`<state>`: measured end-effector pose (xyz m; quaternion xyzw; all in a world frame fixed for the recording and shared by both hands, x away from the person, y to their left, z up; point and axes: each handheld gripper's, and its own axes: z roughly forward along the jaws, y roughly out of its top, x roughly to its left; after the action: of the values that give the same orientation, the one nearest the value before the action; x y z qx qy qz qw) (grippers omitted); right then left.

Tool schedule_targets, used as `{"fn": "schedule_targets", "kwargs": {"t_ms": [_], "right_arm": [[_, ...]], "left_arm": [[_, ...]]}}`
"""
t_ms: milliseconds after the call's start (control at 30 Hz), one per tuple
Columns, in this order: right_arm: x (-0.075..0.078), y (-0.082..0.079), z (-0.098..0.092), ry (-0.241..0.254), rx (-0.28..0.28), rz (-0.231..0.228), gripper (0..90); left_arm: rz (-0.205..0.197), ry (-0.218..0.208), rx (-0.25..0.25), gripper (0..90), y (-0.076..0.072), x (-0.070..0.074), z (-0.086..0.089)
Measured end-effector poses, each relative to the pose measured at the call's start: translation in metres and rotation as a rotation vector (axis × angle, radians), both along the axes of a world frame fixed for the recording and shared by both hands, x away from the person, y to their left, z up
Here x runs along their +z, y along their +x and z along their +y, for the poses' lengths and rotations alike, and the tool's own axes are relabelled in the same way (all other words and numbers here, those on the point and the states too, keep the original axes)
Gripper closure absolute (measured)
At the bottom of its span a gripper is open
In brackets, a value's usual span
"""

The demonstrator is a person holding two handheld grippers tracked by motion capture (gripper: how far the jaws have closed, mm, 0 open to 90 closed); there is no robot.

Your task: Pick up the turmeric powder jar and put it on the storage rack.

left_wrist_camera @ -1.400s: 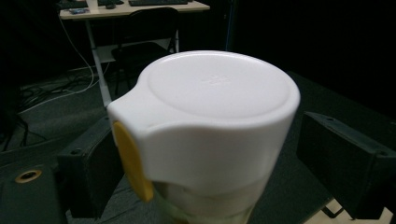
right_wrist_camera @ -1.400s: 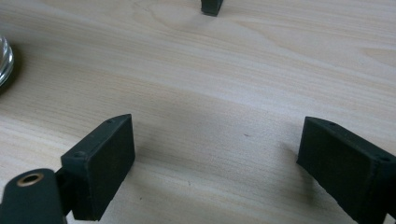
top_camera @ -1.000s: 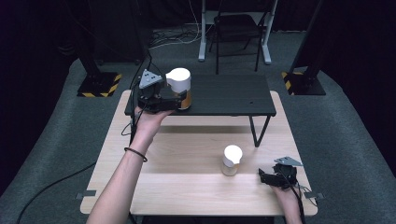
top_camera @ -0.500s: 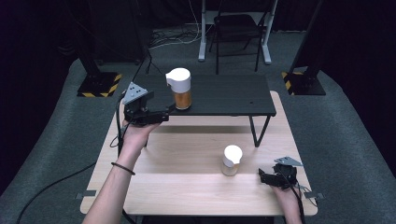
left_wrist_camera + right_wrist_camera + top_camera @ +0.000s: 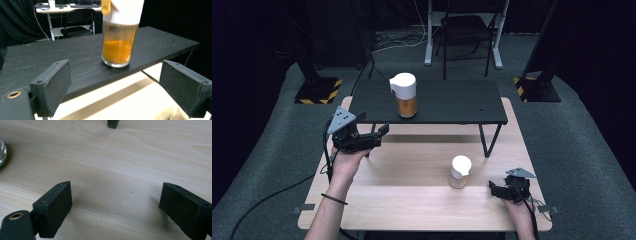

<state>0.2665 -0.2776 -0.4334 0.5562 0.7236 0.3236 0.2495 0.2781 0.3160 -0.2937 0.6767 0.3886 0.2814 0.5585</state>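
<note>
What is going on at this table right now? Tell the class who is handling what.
A person holds a two-jaw gripper in each hand. The left gripper is open and empty, just off the front edge of the black shelf, where a white-capped jar of amber liquid stands upright. The right gripper rests open on the wooden table, beside a second white-capped jar it does not touch.
</note>
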Motion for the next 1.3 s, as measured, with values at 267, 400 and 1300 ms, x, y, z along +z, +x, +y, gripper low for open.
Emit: {"fn": "schedule_targets", "kwargs": {"t_ms": [267, 400, 1300], "right_arm": [[0.000, 0.000, 0.000, 0.000, 0.000, 0.000, 9.8], [0.000, 0.000, 0.000, 0.000, 0.000, 0.000, 9.8], [0.000, 0.000, 0.000, -0.001, -0.002, 0.000, 9.8]], "left_arm": [[0.006, 0.029, 0.001, 9.6, -0.013, -0.012, 0.006], [0.011, 0.033, 0.004, 9.5, -0.021, -0.020, 0.010], [0.074, 0.058, 0.045, 8.8, -0.050, -0.076, 0.022]]}}
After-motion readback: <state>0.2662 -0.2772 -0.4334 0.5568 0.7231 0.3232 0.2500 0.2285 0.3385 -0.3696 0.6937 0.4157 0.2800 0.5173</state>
